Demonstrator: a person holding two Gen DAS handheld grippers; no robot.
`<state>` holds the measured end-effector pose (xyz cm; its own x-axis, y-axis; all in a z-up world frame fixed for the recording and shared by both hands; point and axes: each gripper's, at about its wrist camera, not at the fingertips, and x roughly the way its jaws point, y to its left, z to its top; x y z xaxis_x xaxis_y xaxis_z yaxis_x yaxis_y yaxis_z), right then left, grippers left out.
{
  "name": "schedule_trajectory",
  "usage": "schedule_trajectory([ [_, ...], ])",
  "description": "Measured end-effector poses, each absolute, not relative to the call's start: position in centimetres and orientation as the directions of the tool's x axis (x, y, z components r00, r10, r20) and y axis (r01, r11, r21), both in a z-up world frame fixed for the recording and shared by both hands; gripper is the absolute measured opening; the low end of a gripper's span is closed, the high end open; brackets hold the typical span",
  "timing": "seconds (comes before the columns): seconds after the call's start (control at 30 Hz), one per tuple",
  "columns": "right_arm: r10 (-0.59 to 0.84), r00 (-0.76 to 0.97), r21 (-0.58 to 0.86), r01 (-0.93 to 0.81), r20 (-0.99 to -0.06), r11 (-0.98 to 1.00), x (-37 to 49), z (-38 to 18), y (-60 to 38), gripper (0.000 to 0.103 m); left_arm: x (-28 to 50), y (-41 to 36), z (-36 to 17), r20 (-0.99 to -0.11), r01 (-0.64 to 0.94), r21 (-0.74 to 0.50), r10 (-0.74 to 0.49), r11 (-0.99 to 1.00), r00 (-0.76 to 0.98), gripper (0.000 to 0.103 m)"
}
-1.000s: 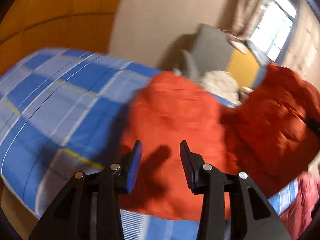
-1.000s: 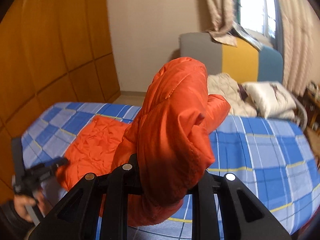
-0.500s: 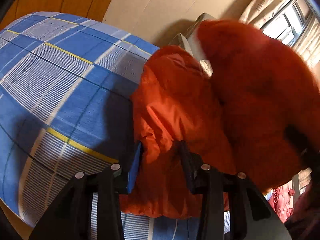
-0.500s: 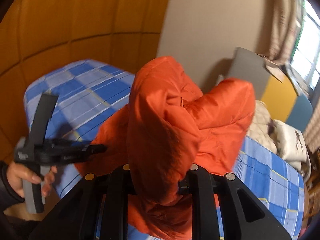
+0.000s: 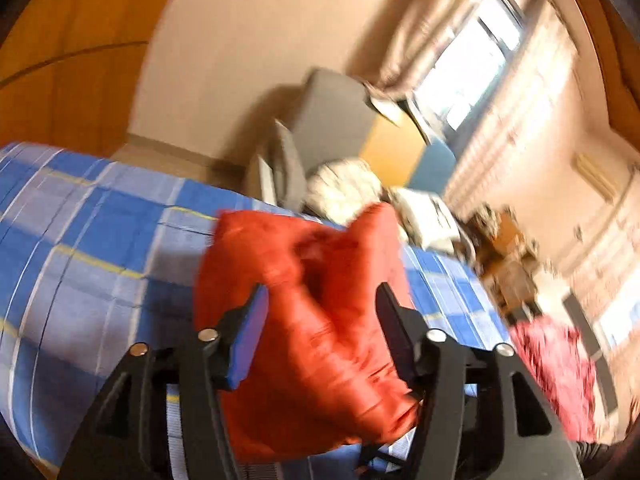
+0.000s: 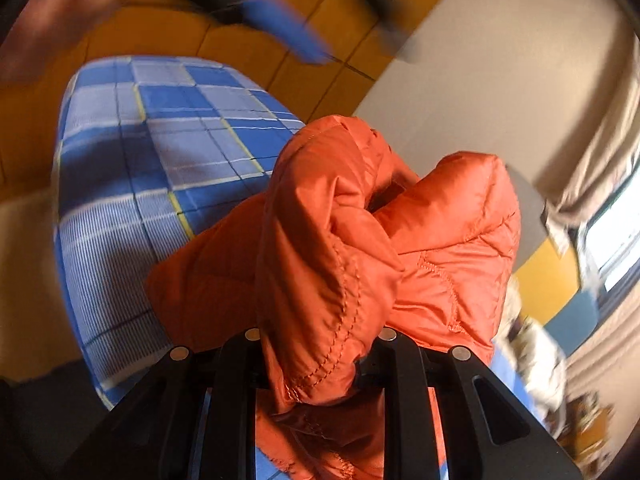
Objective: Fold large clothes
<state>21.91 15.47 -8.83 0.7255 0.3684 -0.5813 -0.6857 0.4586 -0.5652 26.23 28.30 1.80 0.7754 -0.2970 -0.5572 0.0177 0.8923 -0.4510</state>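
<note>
An orange quilted jacket (image 5: 312,320) lies bunched on the blue checked bed (image 5: 80,240). My left gripper (image 5: 320,292) hovers above its near part with jaws opening. The fabric shows between the fingers, and the pads do not press on it. In the right wrist view a thick fold of the jacket (image 6: 340,240) bulges up between the fingers of my right gripper (image 6: 320,344), which is shut on it above the bed (image 6: 140,152). The left gripper (image 6: 280,28) shows as a dark blur with a blue pad at the top, beside a person's hand (image 6: 60,8).
A wood-panelled wall (image 5: 60,80) runs behind the bed. A grey, yellow and blue sofa (image 5: 332,120) stands at the far end with cream bedding (image 5: 344,188) heaped on it. A red cloth (image 5: 556,368) lies at the right, near a bright window (image 5: 468,76).
My left gripper has risen off the jacket and its jaws have widened. My right gripper has rolled and swung across and down over the bed, still carrying the jacket's fold.
</note>
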Motion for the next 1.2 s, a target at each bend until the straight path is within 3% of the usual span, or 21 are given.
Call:
schedule_trajectory([
  [0.23, 0.385, 0.738, -0.602, -0.675, -0.554, 0.428, 21.3, -8.7, 15.1, 0.02, 33.4, 25.5, -0.3, -0.707, 0.028, -0.436, -0.362, 0.899, 0.607, 0.061],
  [0.33, 0.393, 0.741, -0.612, -0.671, -0.544, 0.418, 21.2, -8.7, 15.2, 0.02, 34.4, 24.7, -0.3, -0.715, 0.041, -0.456, -0.394, 0.889, 0.578, 0.055],
  [0.4, 0.398, 0.739, -0.608, -0.673, -0.543, 0.421, 21.2, -8.6, 15.2, 0.021, 35.2, 23.9, -0.5, -0.733, 0.064, -0.445, -0.404, 0.893, 0.548, 0.031],
  [0.5, 0.435, 0.719, -0.573, -0.695, -0.542, 0.433, 21.2, -7.9, 14.7, 0.026, 35.4, 23.3, -0.4, -0.733, 0.084, -0.416, -0.389, 0.906, 0.558, 0.01],
  [0.6, 0.527, 0.624, -0.434, -0.781, -0.577, 0.45, 21.4, -6.2, 13.3, 0.04, 34.7, 23.3, -0.1, -0.723, 0.08, -0.411, -0.378, 0.908, 0.577, 0.006],
  [0.63, 0.56, 0.589, -0.376, -0.806, -0.582, 0.457, 21.5, -5.5, 12.5, 0.05, 34.3, 23.3, 0.0, -0.72, 0.076, -0.411, -0.375, 0.908, 0.584, 0.006],
  [0.67, 0.602, 0.548, -0.296, -0.831, -0.581, 0.471, 21.8, -4.4, 11.3, 0.069, 34.2, 23.4, -0.2, -0.72, 0.071, -0.407, -0.368, 0.911, 0.589, 0.006],
  [0.73, 0.665, 0.48, -0.143, -0.857, -0.572, 0.496, 22.5, -2.6, 8.9, 0.082, 33.6, 23.7, -0.2, -0.715, 0.061, -0.409, -0.361, 0.91, 0.598, 0.005],
  [0.83, 0.718, 0.415, 0.071, -0.838, -0.559, 0.54, 24.6, -0.6, 5.0, 0.082, 32.7, 24.3, -0.2, -0.712, 0.038, -0.41, -0.346, 0.911, 0.612, 0.005],
  [0.9, 0.71, 0.424, 0.136, -0.799, -0.562, 0.585, 26.2, -0.4, 3.2, 0.082, 32.3, 24.6, -0.4, -0.709, 0.023, -0.412, -0.336, 0.911, 0.621, 0.005],
  [0.97, 0.677, 0.451, 0.165, -0.749, -0.581, 0.641, 27.8, -0.7, 2.2, 0.072, 31.7, 24.7, -0.6, -0.705, -0.002, -0.417, -0.322, 0.909, 0.632, 0.005],
  [1.2, 0.593, 0.453, 0.148, -0.699, -0.665, 0.7, 30.0, -3.4, 3.4, 0.065, 29.6, 25.6, -2.0, -0.706, -0.124, -0.43, -0.247, 0.894, 0.663, 0.005],
])
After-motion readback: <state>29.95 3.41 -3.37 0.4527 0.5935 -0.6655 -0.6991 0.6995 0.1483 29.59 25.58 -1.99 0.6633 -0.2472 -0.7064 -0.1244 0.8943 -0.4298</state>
